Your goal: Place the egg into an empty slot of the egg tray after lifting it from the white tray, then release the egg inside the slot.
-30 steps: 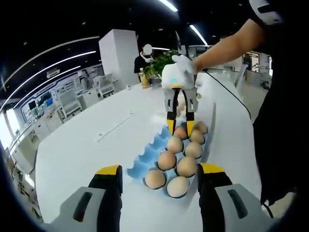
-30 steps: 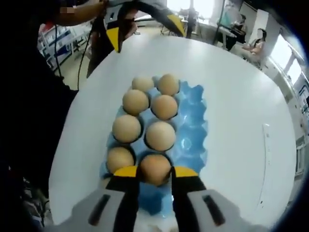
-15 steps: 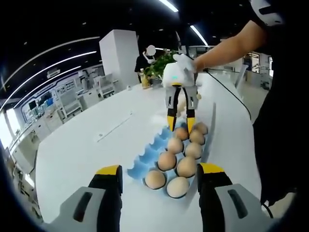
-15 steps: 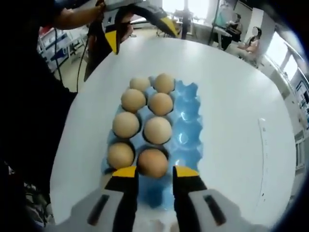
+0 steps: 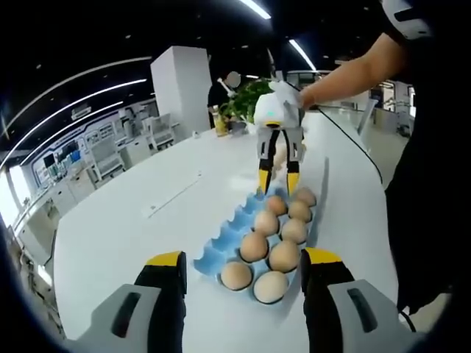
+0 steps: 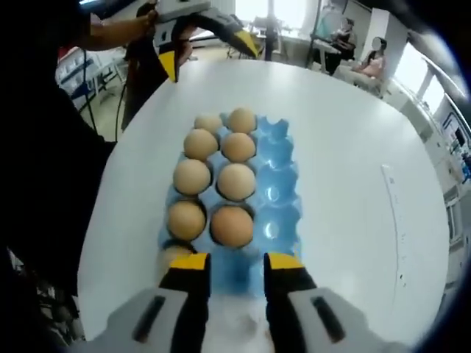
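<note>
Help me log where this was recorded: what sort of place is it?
Probably an open-plan office or showroom: a large white table carrying a blue egg tray, rows of desks with monitors, long ceiling light strips, and a potted plant.

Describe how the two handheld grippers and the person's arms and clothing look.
The left gripper has grey plastic jaws with black inner faces and yellow tips. The right gripper is built the same way: grey bodies, black insides, yellow tips. Seen from the left gripper view, its top is a white housing with a small green light, held by a hand in a white glove. A thin black cable trails from it. The person wears black clothing.
</note>
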Demonstrator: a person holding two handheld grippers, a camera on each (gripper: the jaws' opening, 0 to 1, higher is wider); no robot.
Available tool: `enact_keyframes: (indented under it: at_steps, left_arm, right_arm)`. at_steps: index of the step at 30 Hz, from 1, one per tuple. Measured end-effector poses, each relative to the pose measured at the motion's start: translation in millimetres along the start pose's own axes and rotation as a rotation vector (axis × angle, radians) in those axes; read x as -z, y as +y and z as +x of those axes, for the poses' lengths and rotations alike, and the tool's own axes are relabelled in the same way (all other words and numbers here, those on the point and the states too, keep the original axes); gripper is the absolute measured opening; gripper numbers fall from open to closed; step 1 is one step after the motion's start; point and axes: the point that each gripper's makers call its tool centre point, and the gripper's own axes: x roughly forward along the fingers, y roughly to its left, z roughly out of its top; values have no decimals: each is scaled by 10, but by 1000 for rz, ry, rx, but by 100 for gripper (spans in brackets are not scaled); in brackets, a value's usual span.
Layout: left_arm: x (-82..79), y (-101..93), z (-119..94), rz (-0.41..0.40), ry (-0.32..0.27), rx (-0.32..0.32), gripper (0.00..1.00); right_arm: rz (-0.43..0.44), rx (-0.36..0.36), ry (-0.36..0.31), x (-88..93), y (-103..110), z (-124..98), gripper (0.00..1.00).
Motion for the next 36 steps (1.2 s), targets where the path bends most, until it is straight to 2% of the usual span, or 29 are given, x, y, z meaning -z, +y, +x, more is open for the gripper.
enact_keyframes:
  at_steps: [3,6,11,15,17,27,32,36]
  left_arm:
    - [5,-4,-2,-1,0,2,63]
    - [14,-5,1,-5,2,3,63]
    - [4,-4,8,-2,-1,4,63]
    - [-3,-9,20,3,-1,8,63]
    - [-5,-9,25,0,-1,9,62]
    - [-2,-10,19,2,-1,12,62]
    - [-3,1,15,4,0,6,62]
    - [-1,-5,22,7,4,9,62]
  right_arm:
    - [26,12,-8,87,3,-50,31]
    - [38,35,-8,191,-10,-109,37]
    - [64,53,-26,266,-14,-192,41]
    - [57,75,-45,322,-20,-233,56]
    - [45,80,-43,349,-15,-254,58]
    - [54,101,-35,500,-16,-360,57]
    - [90,125,-56,533,-29,-442,55]
    - [78,143,-61,603,-8,-535,54]
